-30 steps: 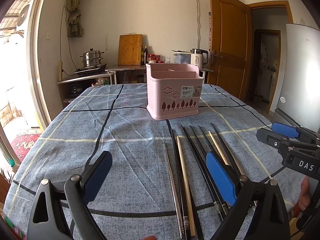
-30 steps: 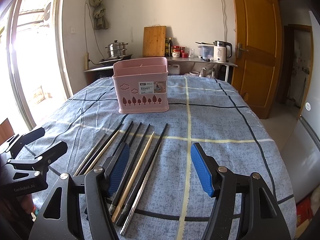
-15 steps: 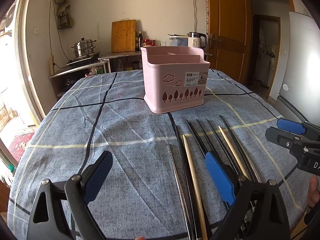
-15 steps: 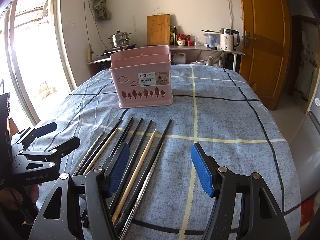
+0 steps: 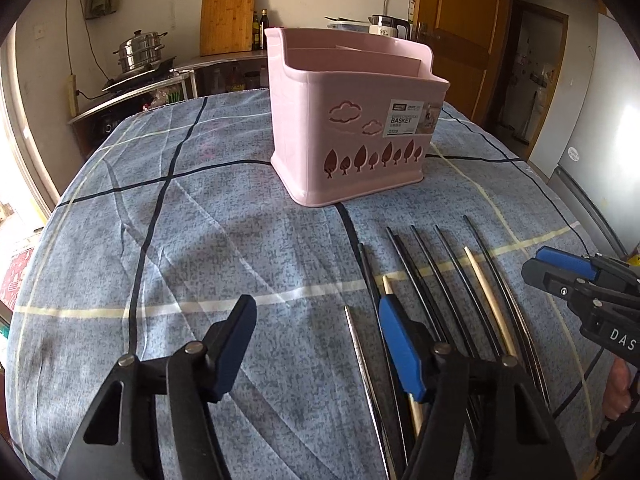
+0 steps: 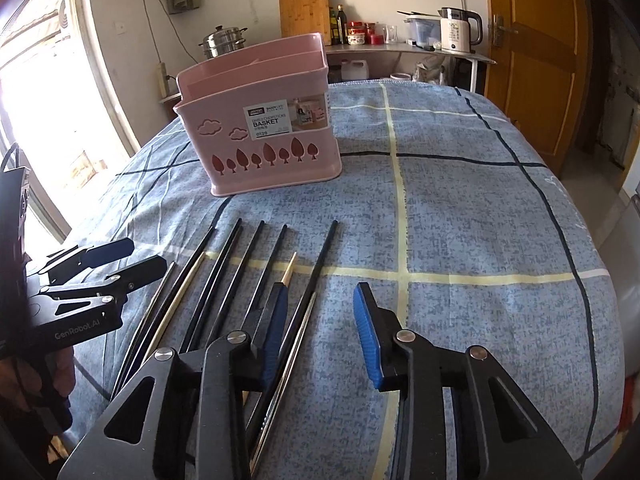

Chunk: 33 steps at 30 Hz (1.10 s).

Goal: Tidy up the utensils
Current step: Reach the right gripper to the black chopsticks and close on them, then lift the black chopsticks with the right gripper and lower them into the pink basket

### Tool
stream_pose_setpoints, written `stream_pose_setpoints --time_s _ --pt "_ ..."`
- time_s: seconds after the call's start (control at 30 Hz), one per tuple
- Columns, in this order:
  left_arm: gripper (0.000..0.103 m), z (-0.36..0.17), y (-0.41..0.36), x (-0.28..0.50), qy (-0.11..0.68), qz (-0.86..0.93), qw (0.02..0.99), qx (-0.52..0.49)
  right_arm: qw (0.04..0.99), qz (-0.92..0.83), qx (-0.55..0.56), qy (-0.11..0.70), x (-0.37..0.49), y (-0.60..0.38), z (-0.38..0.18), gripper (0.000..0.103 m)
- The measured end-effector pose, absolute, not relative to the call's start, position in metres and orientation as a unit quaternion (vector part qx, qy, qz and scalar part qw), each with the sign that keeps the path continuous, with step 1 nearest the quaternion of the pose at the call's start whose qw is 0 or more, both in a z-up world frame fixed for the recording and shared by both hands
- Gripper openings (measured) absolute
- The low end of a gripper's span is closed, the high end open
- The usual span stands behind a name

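Observation:
A pink utensil basket (image 5: 352, 128) stands upright on the blue plaid tablecloth (image 5: 200, 240); it also shows in the right wrist view (image 6: 264, 120). Several chopsticks (image 5: 440, 280), black, wooden and metal, lie side by side in front of it, tips toward the basket; they also show in the right wrist view (image 6: 248, 268). My left gripper (image 5: 318, 320) is open and empty, just above the left end of the row. My right gripper (image 6: 320, 304) is open and empty above the right end of the row. Each gripper shows in the other's view, the right gripper (image 5: 576, 276) and the left gripper (image 6: 116, 260).
The table edge curves close at front and sides. Behind the table are a counter with a steamer pot (image 5: 140, 50), a cutting board (image 6: 304, 12), bottles and a kettle (image 6: 458, 32). A wooden door (image 6: 536, 40) and a fridge (image 5: 600, 120) stand to the right.
Both grippers have moved forward and lower toward the chopsticks and the basket, which now looks larger and nearer. Both stay open. The chopsticks have not moved.

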<state>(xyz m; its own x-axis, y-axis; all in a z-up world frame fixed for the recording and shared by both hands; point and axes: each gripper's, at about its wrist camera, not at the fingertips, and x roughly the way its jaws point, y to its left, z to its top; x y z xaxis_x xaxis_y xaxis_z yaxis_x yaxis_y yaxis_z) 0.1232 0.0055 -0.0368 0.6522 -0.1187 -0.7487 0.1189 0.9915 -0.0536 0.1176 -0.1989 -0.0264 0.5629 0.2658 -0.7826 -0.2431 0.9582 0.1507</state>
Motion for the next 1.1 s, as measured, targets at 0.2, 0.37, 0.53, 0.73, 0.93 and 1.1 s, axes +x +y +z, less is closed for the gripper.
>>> stream_pose_setpoints --time_s 0.2,0.37,0.53,0.73,0.93,1.1 --pt "0.046 -0.041 0.001 0.147 0.44 -0.08 0.894 -0.004 0.876 0.139 0.018 0.462 0.14 -0.198 -0.032 0.025" --pt "0.043 -0.042 -0.008 0.155 0.444 -0.088 0.892 0.006 0.871 0.141 0.011 0.471 0.149 -0.193 -0.038 0.023" --pt "0.042 -0.041 -0.012 0.16 0.446 -0.093 0.89 0.012 0.867 0.142 0.009 0.478 0.153 -0.19 -0.043 0.023" --pt "0.027 -0.044 -0.024 0.167 0.445 -0.084 0.891 0.046 0.866 0.141 0.002 0.48 0.158 -0.187 -0.046 0.022" --pt "0.011 -0.044 -0.029 0.175 0.447 -0.083 0.889 0.053 0.865 0.134 -0.009 0.483 0.166 -0.183 -0.046 0.014" --pt "0.007 -0.043 -0.028 0.177 0.45 -0.088 0.887 0.044 0.864 0.14 0.004 0.484 0.168 -0.187 -0.046 0.009"
